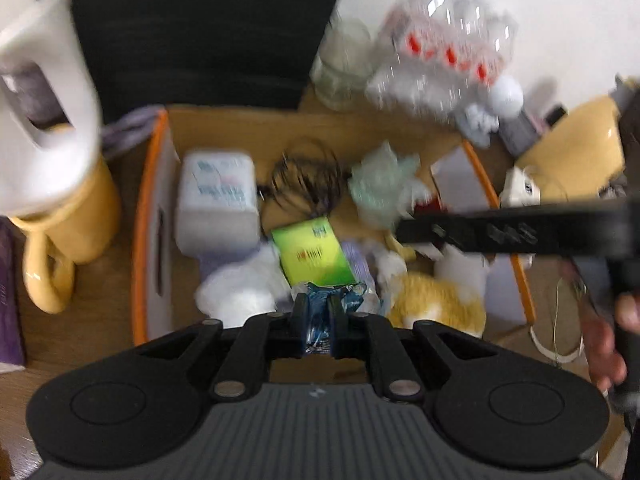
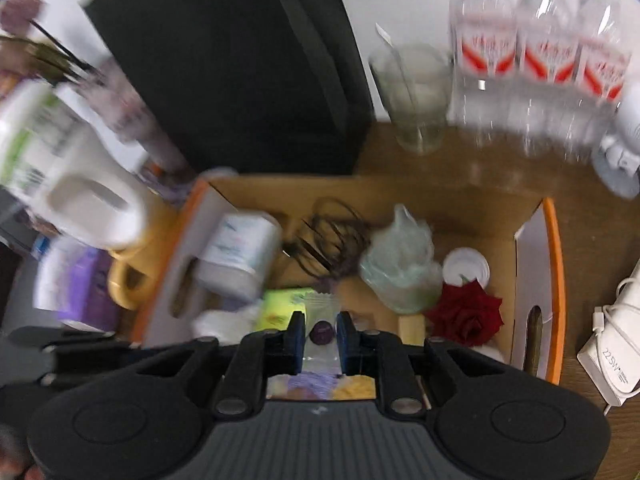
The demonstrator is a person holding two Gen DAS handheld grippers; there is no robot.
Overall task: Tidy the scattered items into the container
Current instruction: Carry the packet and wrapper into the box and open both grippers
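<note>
Black gripper (image 1: 319,320), silver screws, ribbed grey body, blue pads.

Soft, even indoor light with weak shadows. Motion blur smears both views — worst on the water bottles (image 1: 444,52) and white jug (image 2: 76,196). Fisheye bending and dark corners frame the edges.

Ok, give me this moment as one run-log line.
left gripper: jaws shut on blue wrapper | right gripper: jaws shut on clear candy packet | both over cardboard box | release: not yet
</note>
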